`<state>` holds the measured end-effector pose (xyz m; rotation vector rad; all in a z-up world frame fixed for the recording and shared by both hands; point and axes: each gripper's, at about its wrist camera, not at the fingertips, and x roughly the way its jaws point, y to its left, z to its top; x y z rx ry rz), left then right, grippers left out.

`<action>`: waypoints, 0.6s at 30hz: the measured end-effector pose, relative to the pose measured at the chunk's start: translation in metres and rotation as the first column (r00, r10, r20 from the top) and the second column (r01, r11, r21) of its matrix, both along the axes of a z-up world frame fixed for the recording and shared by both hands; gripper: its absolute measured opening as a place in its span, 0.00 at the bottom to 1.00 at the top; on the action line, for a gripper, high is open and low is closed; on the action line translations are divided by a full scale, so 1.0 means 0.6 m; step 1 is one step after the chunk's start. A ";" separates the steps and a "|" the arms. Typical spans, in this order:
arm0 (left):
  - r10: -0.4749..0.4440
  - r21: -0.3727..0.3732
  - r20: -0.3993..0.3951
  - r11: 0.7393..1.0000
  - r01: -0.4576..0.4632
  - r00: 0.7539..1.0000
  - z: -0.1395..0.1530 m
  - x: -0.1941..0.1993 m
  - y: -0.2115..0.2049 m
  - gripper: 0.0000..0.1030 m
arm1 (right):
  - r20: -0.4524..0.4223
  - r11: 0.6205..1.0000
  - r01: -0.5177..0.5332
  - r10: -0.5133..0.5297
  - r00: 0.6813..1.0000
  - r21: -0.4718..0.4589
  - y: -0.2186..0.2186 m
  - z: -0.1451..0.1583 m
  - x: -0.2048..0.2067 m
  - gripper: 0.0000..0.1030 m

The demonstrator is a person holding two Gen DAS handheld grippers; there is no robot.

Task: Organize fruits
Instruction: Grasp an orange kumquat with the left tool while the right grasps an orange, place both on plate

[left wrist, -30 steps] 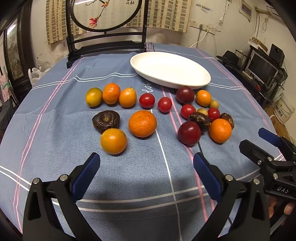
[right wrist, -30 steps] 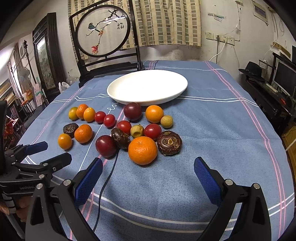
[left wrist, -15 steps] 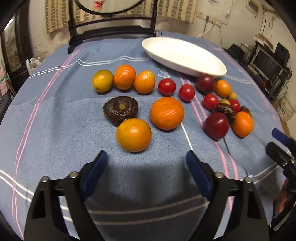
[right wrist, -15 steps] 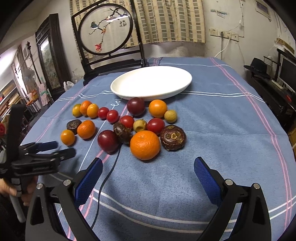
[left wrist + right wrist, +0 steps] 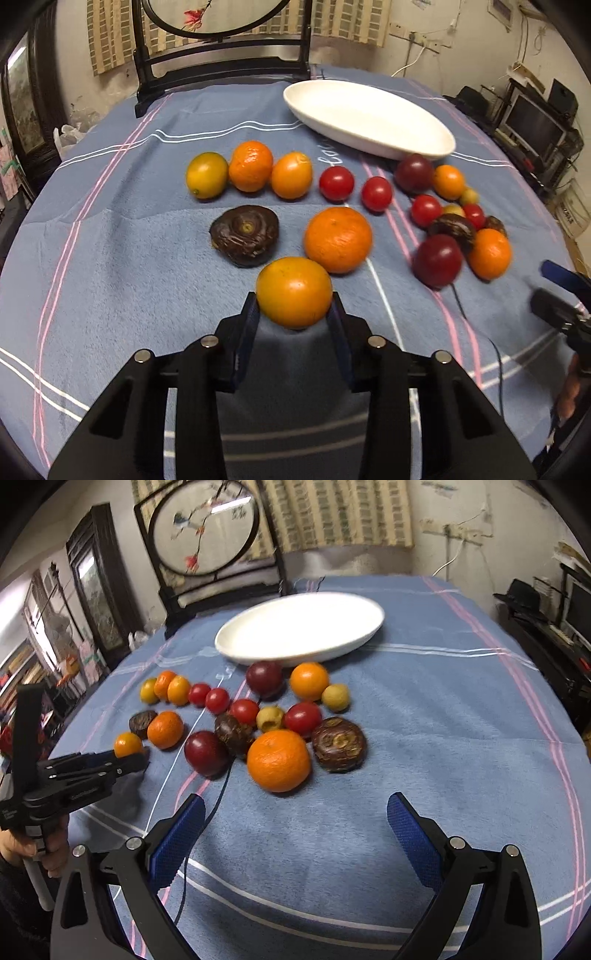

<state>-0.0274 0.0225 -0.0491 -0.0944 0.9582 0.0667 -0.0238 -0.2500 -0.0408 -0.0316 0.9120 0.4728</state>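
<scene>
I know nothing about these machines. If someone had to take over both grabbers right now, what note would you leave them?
Left gripper: jaws shut on the yellow-orange fruit, nearest of the left group, at cloth level.
Right gripper: jaws open, holding nothing, above the blue tablecloth before the big orange.
White plate: nothing in it yet.
Done: first fruit gripped.
Left: probably move it to the plate, then sort the rest, all loose on the cloth.
</scene>
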 end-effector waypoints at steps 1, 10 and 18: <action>-0.004 -0.004 0.005 1.000 0.004 1.000 0.002 -0.004 -0.001 0.36 | -0.018 1.000 -0.018 0.018 1.000 0.006 0.005 -0.003 0.003 0.93; -0.033 -0.025 0.034 0.999 0.034 0.999 0.008 -0.023 -0.004 0.36 | -0.101 0.998 -0.053 0.048 0.994 -0.041 0.053 -0.028 0.038 0.66; -0.047 -0.019 0.045 0.999 0.047 0.998 0.009 -0.019 -0.001 0.36 | -0.066 0.992 -0.051 0.043 0.997 -0.117 0.070 -0.031 0.063 0.43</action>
